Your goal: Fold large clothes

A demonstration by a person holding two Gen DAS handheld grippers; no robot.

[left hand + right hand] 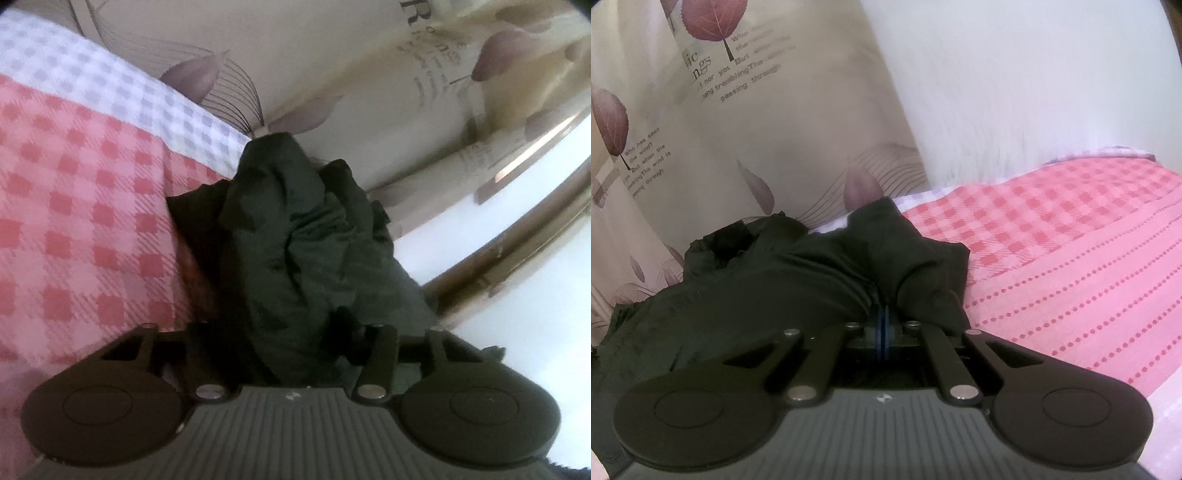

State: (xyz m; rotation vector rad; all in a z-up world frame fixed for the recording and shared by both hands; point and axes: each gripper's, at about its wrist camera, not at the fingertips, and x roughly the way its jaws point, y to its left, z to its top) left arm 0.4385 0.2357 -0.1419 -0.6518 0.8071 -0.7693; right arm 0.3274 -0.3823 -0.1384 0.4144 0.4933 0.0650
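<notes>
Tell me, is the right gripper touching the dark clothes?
Touching. The right wrist view shows the right gripper with its jaws closed on a fold of the dark garment.

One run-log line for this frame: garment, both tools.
garment: dark garment bunched on pink checked bedspread | right tool: shut on garment | left tool: around cloth, grip unclear

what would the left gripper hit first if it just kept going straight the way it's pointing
Most likely the bunched dark garment, which fills the space directly ahead of the left gripper and reaches back between its arms. Beyond that heap stands the leaf-print curtain, though depth is hard to judge in this view.
</notes>
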